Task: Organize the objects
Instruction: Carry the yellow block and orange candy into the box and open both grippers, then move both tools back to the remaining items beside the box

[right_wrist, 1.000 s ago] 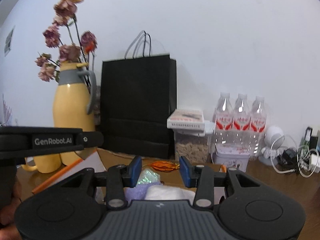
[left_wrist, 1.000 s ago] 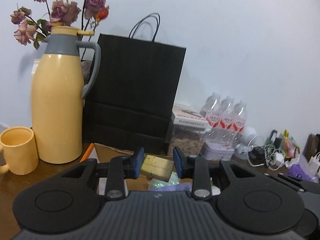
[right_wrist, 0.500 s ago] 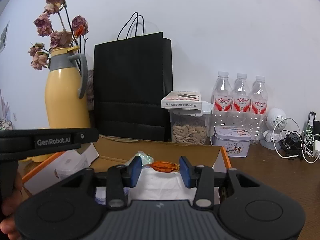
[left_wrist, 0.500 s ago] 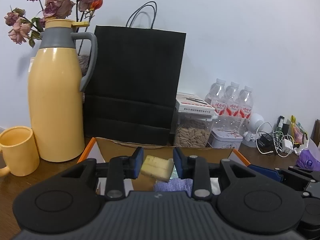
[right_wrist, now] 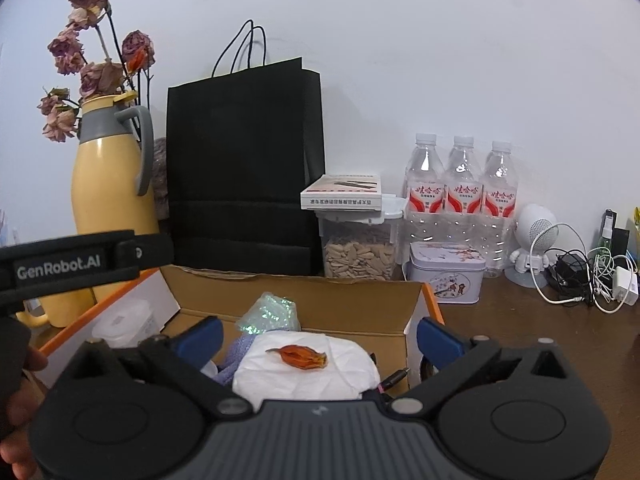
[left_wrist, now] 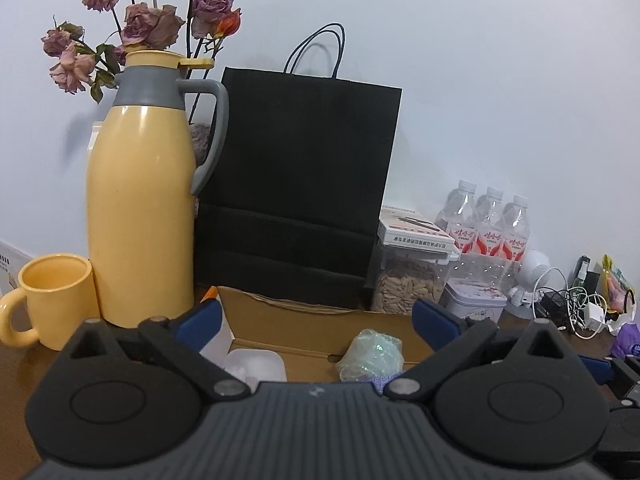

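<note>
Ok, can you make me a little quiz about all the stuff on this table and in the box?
1. True or false: the orange dried flower lies on a white wad inside the cardboard box.
2. How many water bottles stand by the wall?
A) two B) three C) five
3. Fill in: the yellow mug stands beside the yellow ____.

Key:
1. True.
2. B, three, behind the round tin.
3. Jug, the tall one with the grey handle.
</note>
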A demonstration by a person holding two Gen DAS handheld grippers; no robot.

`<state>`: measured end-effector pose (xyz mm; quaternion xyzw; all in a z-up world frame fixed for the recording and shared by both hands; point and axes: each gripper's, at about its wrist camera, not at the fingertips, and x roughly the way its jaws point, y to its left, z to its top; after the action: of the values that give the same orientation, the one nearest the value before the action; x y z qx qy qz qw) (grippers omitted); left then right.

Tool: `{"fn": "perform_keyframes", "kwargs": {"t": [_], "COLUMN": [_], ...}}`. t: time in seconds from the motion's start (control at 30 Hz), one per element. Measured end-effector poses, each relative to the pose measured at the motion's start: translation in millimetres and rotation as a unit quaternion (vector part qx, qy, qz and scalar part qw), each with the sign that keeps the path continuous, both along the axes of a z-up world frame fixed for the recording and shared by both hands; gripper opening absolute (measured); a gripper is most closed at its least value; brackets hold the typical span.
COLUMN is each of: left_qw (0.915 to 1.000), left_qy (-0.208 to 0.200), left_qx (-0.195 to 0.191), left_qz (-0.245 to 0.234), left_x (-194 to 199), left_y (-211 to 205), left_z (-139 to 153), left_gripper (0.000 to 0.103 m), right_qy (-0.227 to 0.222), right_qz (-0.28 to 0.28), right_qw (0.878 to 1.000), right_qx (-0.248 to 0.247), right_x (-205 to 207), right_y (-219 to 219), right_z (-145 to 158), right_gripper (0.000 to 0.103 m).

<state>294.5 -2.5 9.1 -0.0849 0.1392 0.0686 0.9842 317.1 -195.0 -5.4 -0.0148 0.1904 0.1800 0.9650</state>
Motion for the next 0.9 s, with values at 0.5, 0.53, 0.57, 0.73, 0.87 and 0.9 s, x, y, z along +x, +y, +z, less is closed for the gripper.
{"fn": "perform_keyframes", "kwargs": {"t": [0.5,0.53,0.57,0.73,0.87,0.9], "left_qw": [0.9996,0.9996,0.9995,0.9991,0.9989,0.9990], "left_qy": [-0.025,-0.026,-0.028,-0.036,-0.037,-0.034], "left_qx": [0.000,0.000,0.000,0.003,0.009,0.009], "left_qz": [-0.012,-0.014,-0.015,-0.024,-0.027,-0.027], "left_x": [-32.6,-36.6,-40.8,-64.6,-80.0,-82.6], "left_y": [-0.6,0.2,0.7,4.2,8.2,9.2], "left_z": [14.5,15.4,16.0,17.6,14.1,12.1], "left_gripper": [0.103,0.103,0.103,0.103,0.103,0.103], "right_qy": [-0.025,-0.027,-0.028,-0.034,-0.037,-0.038], "right_qz": [0.001,0.001,0.002,0.006,0.010,0.012], "right_qw": [1.000,1.000,1.000,0.999,0.999,0.999], "right_qx": [0.005,0.004,0.003,-0.007,-0.014,-0.016], "right_x": [-19.0,-21.6,-24.4,-41.7,-58.2,-62.8], "right_y": [-5.9,-7.2,-8.3,-14.5,-19.6,-20.6], "right_z": [12.3,13.0,13.6,14.1,13.2,12.8], "right_gripper": [0.103,0.103,0.103,0.103,0.103,0.103]}}
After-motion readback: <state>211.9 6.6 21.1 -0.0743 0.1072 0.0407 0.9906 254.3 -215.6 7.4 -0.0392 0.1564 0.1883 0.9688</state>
